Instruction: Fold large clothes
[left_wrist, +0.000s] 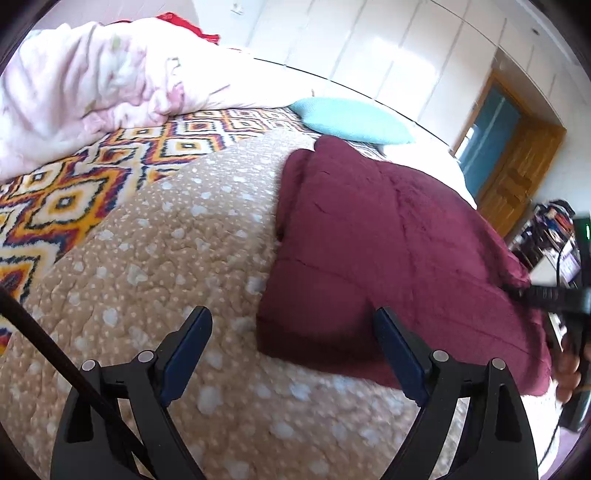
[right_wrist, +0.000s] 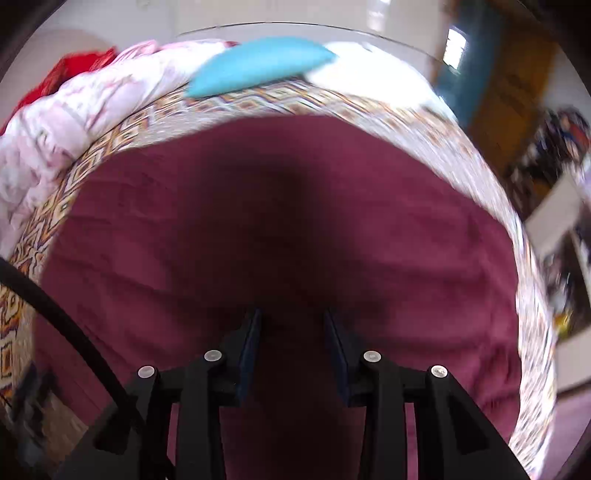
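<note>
A large maroon garment lies folded on the bed, on a tan quilted bedspread. My left gripper is open wide and empty, hovering just above the garment's near left corner. In the right wrist view the maroon garment fills most of the frame, close up and blurred. My right gripper is partly open with maroon fabric between its fingers; the jaws do not meet. In the left wrist view the right gripper shows as a dark blur at the garment's right edge.
A patterned blanket lies beyond the quilt. A pink and white duvet is bunched at the far left, and a turquoise pillow lies behind the garment. White wardrobes, a wooden door and cluttered shelves stand to the right.
</note>
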